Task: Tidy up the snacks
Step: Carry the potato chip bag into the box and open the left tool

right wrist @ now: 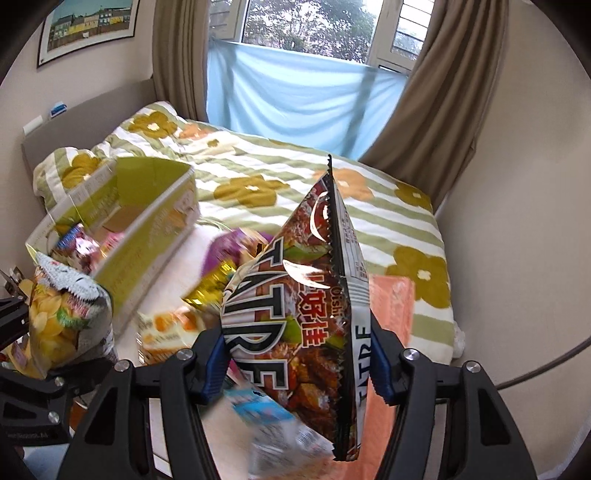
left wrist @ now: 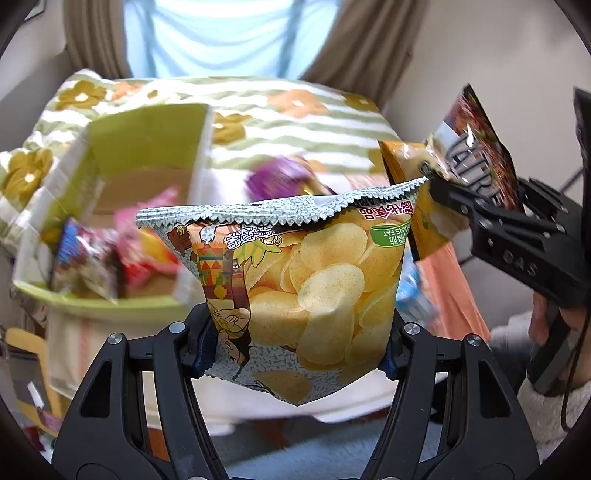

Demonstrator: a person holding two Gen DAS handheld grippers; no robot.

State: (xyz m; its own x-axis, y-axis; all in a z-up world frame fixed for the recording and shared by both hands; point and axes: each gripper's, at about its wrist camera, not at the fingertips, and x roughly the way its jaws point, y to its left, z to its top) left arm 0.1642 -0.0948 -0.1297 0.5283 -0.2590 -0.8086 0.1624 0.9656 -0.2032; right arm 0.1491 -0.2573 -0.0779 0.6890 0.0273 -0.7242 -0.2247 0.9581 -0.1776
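Each tool is clamped on a snack bag in the air above a bed: the left tool [left wrist: 299,354] on a chip bag [left wrist: 314,280], the right tool [right wrist: 299,365] on a dark bag [right wrist: 314,295]. A green box [right wrist: 147,236] on the quilt [right wrist: 295,177] already holds several snacks; others lie loose nearby. Curtained window [right wrist: 314,29] behind.

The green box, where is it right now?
The green box sits on the flowered bed, at the left in both views, behind the chip bag held in the left gripper.
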